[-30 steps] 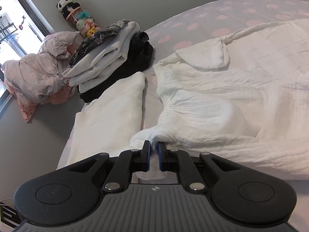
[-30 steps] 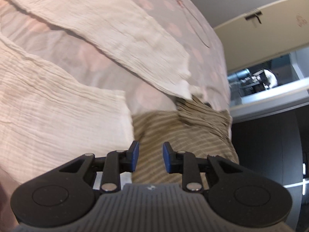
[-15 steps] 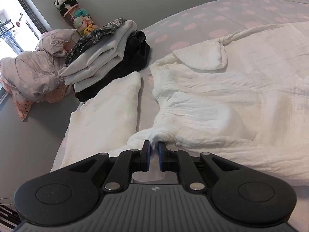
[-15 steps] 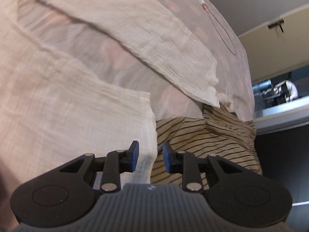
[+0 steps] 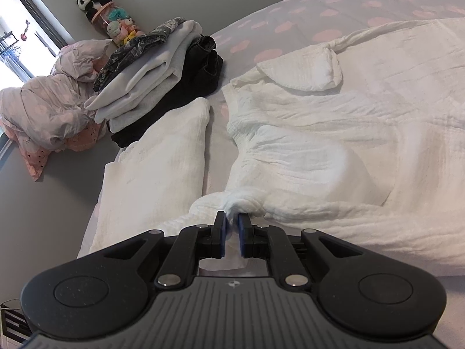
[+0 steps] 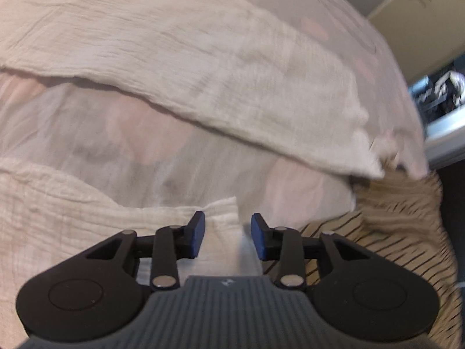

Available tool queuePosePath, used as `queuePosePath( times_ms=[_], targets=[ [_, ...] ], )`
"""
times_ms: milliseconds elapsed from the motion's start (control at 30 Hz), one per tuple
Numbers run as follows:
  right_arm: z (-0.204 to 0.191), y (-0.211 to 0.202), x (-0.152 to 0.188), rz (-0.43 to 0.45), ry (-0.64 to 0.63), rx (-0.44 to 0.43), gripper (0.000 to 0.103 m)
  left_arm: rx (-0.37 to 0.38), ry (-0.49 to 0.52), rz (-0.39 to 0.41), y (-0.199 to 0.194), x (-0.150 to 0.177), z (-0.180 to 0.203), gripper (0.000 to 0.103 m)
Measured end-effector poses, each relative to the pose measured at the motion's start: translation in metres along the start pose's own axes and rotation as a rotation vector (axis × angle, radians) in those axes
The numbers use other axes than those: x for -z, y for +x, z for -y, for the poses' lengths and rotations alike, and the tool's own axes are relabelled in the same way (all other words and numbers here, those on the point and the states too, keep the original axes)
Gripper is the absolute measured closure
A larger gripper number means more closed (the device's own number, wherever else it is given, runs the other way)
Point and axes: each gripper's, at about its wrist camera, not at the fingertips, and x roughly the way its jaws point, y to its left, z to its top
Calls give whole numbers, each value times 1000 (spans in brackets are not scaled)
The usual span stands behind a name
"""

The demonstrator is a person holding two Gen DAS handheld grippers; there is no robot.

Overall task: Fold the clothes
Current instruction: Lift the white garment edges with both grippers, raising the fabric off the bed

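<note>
A white crinkled garment (image 5: pixel 334 133) lies spread over the bed with its collar at the far side. My left gripper (image 5: pixel 231 221) is shut on a bunched fold of its near edge. In the right wrist view the same white garment (image 6: pixel 180 58) fills the frame, with one sleeve lying across the top. My right gripper (image 6: pixel 228 225) is open, and a corner of the garment's hem (image 6: pixel 223 215) lies between its fingers.
A folded white cloth (image 5: pixel 157 168) lies left of the garment, with a stack of folded grey and black clothes (image 5: pixel 162 69) behind it. A crumpled pink duvet (image 5: pixel 43 107) and plush toys (image 5: pixel 107 17) sit by the wall. A striped tan garment (image 6: pixel 377 232) lies at the bed's right edge.
My right gripper has moved left from over the striped garment to the white garment's hem corner and has opened wider. My left gripper keeps its hold and has barely moved.
</note>
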Motion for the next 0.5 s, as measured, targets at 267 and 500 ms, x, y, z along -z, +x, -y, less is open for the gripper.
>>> queuePosePath(
  times_ms=[267, 500],
  targets=[
    [-15, -32, 19, 92, 39, 65, 97, 6, 29, 16, -4, 0, 3, 92],
    [14, -131, 48, 285, 197, 166, 97, 79, 270, 94, -34, 1, 3, 96]
  ],
)
